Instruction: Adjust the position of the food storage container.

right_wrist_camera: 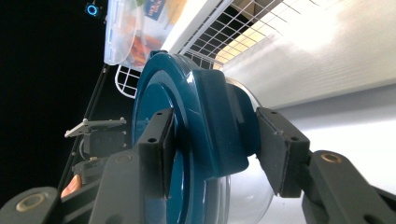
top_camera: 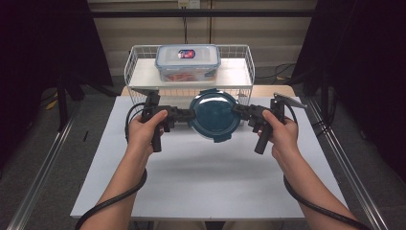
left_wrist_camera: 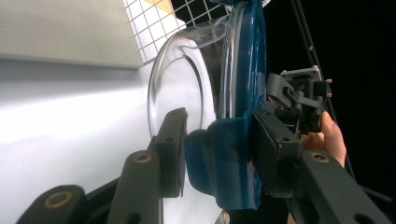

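Near the table's (top_camera: pixel 206 172) far edge, my left gripper (top_camera: pixel 184 114) and right gripper (top_camera: pixel 241 111) point inward, level, each clamping a latch of the blue-lidded glass bowl (top_camera: pixel 213 115).

Setting: test lab. White table (top_camera: pixel 201 177) inside metal rail frame (top_camera: pixel 38 177), black curtains (top_camera: pixel 43 43), wire basket (top_camera: pixel 139 62), floor cables (top_camera: pixel 282 69).

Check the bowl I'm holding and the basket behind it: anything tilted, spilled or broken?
Nothing stands out. The round bowl with its blue lid sits level between the left gripper and right gripper, each clamped on a lid latch. The box rests flat in the wire basket.
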A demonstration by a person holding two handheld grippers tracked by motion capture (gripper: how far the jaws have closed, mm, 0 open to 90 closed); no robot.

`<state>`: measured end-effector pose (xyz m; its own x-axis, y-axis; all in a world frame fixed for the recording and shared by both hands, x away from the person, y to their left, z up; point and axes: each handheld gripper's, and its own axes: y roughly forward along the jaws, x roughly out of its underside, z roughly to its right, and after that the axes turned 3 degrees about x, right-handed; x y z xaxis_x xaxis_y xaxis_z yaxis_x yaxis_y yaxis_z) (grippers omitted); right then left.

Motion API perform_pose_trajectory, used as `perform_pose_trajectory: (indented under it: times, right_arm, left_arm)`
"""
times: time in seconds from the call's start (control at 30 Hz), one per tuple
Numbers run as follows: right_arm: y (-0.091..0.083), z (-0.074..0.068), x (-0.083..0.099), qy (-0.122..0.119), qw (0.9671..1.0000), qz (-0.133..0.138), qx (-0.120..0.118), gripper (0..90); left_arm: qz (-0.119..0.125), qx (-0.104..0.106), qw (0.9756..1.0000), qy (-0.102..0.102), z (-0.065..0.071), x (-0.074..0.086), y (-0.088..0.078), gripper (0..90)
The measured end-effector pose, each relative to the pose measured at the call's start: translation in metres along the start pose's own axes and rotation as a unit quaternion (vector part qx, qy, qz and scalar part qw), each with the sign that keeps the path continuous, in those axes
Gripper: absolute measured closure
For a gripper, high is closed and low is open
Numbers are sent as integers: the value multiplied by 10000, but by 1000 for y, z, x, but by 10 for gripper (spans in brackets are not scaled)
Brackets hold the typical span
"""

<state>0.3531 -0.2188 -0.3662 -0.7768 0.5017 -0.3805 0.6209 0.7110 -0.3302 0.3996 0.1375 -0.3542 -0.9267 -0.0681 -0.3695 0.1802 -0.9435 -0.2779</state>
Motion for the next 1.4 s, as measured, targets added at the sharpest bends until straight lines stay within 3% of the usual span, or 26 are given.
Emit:
perform_pose_trajectory:
  times: [0.37,1.4]
  right_arm:
    - [5,-21,-10,60,9998,-78,-187,527]
    - [15,-59,-23,-48,9990,10,-436,527]
  left_arm:
    - [154,167,9996,-154,5,-7,-17,581]
    - [288,15,9996,-12,39,-27,-47,580]
